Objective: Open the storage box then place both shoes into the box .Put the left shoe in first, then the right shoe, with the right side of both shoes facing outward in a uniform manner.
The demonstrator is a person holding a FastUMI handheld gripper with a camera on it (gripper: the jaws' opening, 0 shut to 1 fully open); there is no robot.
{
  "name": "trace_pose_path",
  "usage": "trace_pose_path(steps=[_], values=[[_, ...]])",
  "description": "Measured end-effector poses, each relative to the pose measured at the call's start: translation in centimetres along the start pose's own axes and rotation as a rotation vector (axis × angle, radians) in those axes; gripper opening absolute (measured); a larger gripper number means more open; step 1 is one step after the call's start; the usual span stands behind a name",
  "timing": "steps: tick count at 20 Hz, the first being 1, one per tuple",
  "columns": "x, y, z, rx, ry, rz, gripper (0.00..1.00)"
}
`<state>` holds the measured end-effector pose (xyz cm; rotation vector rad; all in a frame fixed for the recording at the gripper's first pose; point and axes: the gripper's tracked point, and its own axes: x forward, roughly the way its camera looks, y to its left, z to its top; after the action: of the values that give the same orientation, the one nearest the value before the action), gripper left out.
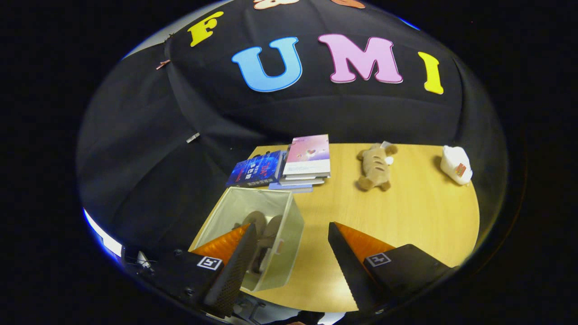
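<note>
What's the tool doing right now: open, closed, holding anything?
Tool: open and holding nothing, its fingers spread above the table. One finger overlaps the open storage box, where the shoes lie.

You see one storage box point(253, 234) holding two shoes point(264, 228), one stack of books point(289, 167), one brown plush toy point(375, 167), one white toy point(456, 164), one wooden table point(406, 216), and your gripper's point(291, 253) two fingers spread wide.

No legible text on the book point(259, 168) covers or toy tag point(460, 169).
</note>
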<state>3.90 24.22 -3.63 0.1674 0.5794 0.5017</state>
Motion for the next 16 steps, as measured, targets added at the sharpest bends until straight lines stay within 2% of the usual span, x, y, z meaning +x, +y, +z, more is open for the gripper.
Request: trace_pose_path(steps=[8, 16], values=[[-8.1, -8.5, 6.5, -0.089, -0.286, -0.098, 0.98], [-13.8, -15.3, 8.0, -0.114, -0.446, -0.218, 0.98]])
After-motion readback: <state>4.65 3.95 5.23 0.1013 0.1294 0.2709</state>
